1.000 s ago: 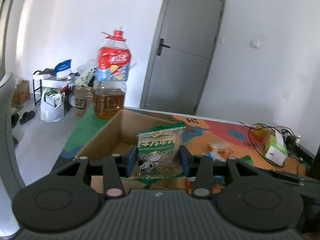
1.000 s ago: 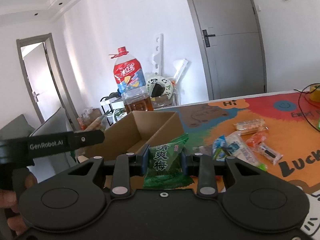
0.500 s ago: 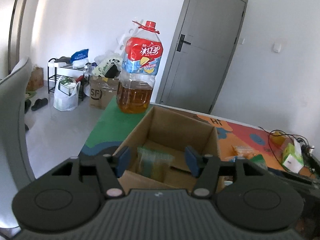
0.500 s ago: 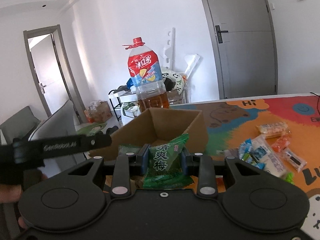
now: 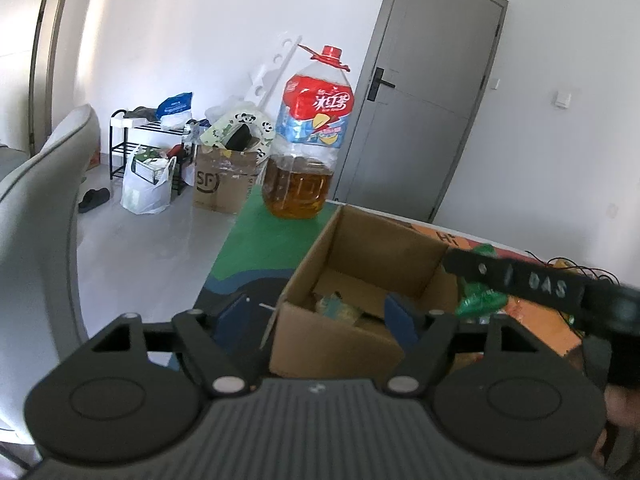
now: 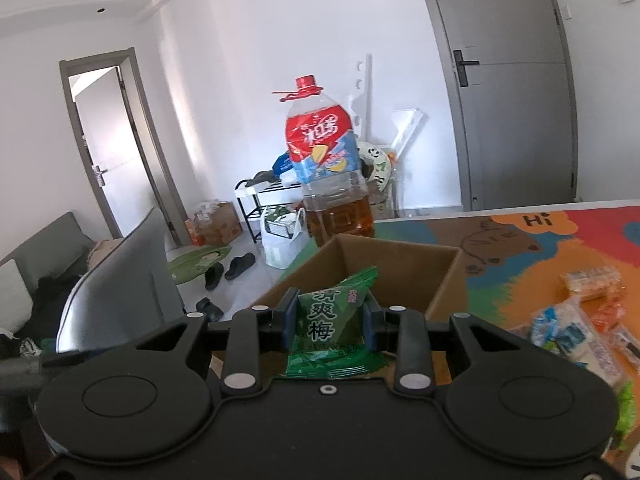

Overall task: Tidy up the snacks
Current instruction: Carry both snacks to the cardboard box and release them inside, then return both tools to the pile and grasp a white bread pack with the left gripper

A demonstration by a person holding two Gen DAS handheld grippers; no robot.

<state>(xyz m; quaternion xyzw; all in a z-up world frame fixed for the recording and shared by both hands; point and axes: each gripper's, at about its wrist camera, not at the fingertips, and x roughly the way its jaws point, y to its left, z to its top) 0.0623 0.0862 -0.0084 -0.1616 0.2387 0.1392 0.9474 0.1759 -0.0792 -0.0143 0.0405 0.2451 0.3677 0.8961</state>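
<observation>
Left gripper: my left gripper hangs at the near left corner of the cardboard box; its jaws are opening and nothing is between the blue pads.
Right gripper: my right gripper is clamped narrowly on the green plum packet, both pads pressing its sides, the packet upright with its top corner above the fingers.
Box: open-topped, on the printed table mat, with the oil bottle standing just behind it. A packet lies on the box floor; I cannot tell what else is in there.
Remaining snacks: a loose pile lies on the mat to the right of the box, well apart from it.
Step in hand: carrying the green plum packet to the box, as I judge it.
Method: bring the packet fully past the near wall before releasing, low enough that it drops inside and does not catch the rim.
Clearance: in the left view my right gripper's finger crosses at the box's right edge; I should draw my left gripper clear of the opening first.
Risk: the packet is light and slack and may cling to a pad, so open wide.
Progress: early to middle, by my estimate.
</observation>
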